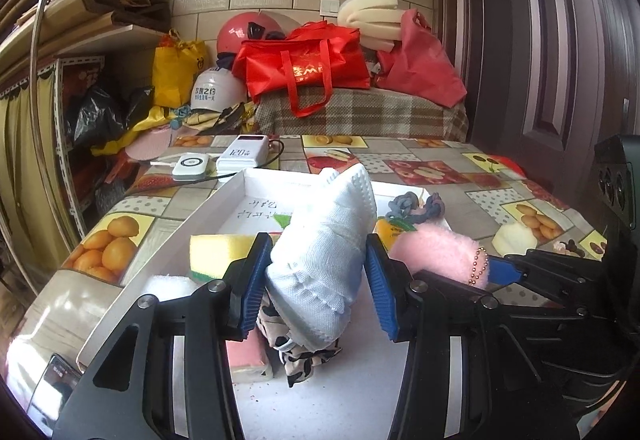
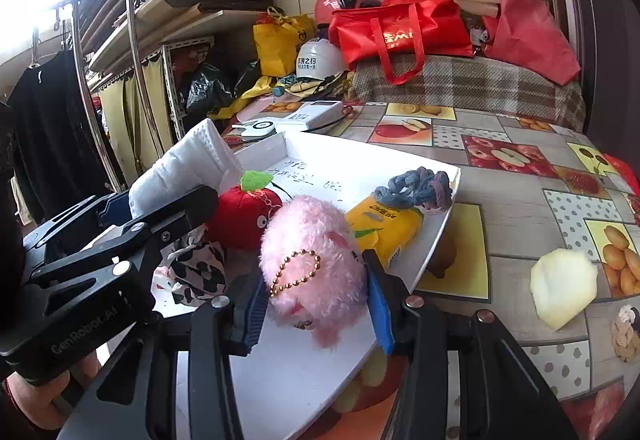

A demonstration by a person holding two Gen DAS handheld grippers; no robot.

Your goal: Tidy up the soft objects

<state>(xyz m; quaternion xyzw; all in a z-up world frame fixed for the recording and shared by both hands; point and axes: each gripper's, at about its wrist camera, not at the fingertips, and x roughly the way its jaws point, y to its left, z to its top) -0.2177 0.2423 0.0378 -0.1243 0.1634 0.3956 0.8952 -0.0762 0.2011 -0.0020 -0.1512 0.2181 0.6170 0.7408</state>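
My left gripper (image 1: pixel 316 260) is shut on a folded white waffle cloth (image 1: pixel 324 252), held tilted above a white tray (image 1: pixel 224 200). My right gripper (image 2: pixel 314 272) is shut on a pink fluffy plush (image 2: pixel 316 264) with a gold bead chain, over the tray's near right part. In the tray lie a yellow sponge (image 1: pixel 216 248), a pink sponge (image 1: pixel 248 356), a cow-print cloth (image 2: pixel 200 272), a red apple plush (image 2: pixel 244 216), a yellow bottle plush (image 2: pixel 384 228) and a blue-grey braided rope (image 2: pixel 416 192). The two grippers are side by side, close together.
A pale foam piece (image 2: pixel 560 288) and a small knotted item (image 2: pixel 626 332) lie on the fruit-print tablecloth right of the tray. Two white power banks (image 1: pixel 240 156) with cables sit behind it. Red bags (image 1: pixel 308 68), helmets and a plaid-covered block crowd the back.
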